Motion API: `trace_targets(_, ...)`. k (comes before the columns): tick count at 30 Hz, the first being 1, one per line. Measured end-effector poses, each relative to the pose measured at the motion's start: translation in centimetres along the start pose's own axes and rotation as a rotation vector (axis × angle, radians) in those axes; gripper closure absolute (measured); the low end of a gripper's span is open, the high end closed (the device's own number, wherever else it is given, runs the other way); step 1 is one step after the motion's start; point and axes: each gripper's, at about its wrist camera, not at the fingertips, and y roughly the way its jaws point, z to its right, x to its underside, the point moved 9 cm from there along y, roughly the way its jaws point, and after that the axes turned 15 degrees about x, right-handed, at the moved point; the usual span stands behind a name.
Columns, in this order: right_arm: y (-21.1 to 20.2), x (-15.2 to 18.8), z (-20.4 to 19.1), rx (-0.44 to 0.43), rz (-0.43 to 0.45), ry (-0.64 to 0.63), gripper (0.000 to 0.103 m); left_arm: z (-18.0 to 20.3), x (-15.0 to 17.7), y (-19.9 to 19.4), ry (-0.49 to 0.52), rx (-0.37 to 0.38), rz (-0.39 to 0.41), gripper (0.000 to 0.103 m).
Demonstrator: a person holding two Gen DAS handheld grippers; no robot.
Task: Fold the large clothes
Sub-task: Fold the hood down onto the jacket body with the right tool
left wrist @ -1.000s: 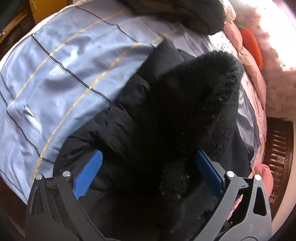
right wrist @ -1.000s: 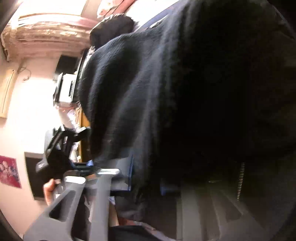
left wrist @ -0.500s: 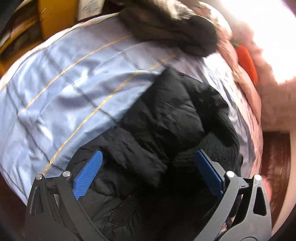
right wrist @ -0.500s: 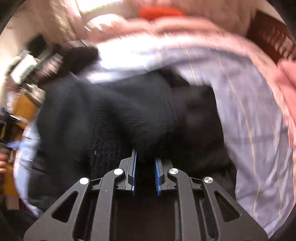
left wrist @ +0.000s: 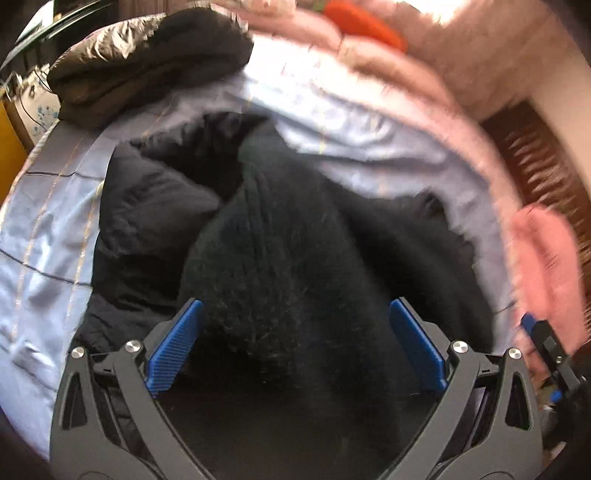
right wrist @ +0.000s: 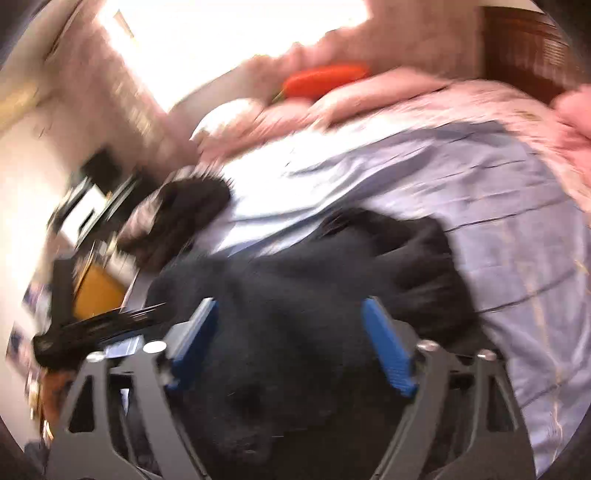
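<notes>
The black coat (left wrist: 280, 236) lies bunched on the bed (left wrist: 48, 236), below the brown jacket (left wrist: 147, 59). Left gripper (left wrist: 295, 347) and right gripper (right wrist: 291, 347) both gape, empty, above it. Mid-fold, seemingly; next, grab an edge and flatten.

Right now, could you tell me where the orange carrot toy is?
The carrot toy lies at the far edge of the bed on the pink blanket, beyond the black coat; the right wrist view shows it top centre.

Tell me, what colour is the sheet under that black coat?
Pale blue sheet with thin dark and gold stripes, clearest in the left wrist view.
</notes>
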Motion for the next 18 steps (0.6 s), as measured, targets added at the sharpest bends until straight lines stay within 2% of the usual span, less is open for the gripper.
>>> trace_targets(2, 3.7, 2.4, -2.6, -0.012, -0.117, -0.068, 0.049, -1.7, 1.4, 1.9, -0.028, -0.056, -0.08, 0.002)
trace_targets(4, 7.0, 5.0, -3.0, 0.048, -0.198, -0.12, 0.057, -4.4, 3.4, 3.9, -0.124, -0.08, -0.183, 0.002)
trace_targets(6, 9.8, 7.1, -2.4, 0.118, -0.254, -0.144, 0.062, -7.1, 5.4, 6.0, -0.253, -0.032, -0.275, 0.002)
trace_targets(7, 11.4, 7.7, -1.8, 0.138, -0.274, -0.142, 0.062, -7.7, 5.7, 6.6, -0.283, -0.014, -0.294, 0.002)
trace_targets(8, 12.6, 7.9, -1.5, 0.144, -0.282, -0.141, 0.062, -8.0, 5.7, 7.1, -0.285, -0.015, -0.299, 0.002)
trace_targets(11, 14.7, 7.5, -2.0, 0.199, -0.243, -0.187, 0.062, -7.0, 4.9, 7.2, -0.178, -0.111, -0.271, 0.002)
trace_targets(12, 14.7, 7.4, -2.1, 0.219, -0.233, -0.207, 0.062, -6.5, 4.7, 7.2, -0.13, -0.156, -0.266, 0.002)
trace_targets(14, 13.9, 7.5, -2.9, 0.241, -0.218, -0.231, 0.062, -6.0, 4.5, 6.5, -0.109, -0.178, -0.257, 0.002)
trace_targets(16, 11.5, 6.5, -3.7, 0.198, -0.201, -0.227, 0.062, -5.5, 4.1, 4.6, -0.114, -0.171, -0.22, 0.002)
trace_targets(18, 8.7, 6.3, -4.8, 0.14, -0.173, -0.25, 0.061, -4.7, 3.2, 1.8, -0.085, -0.175, -0.141, 0.002)
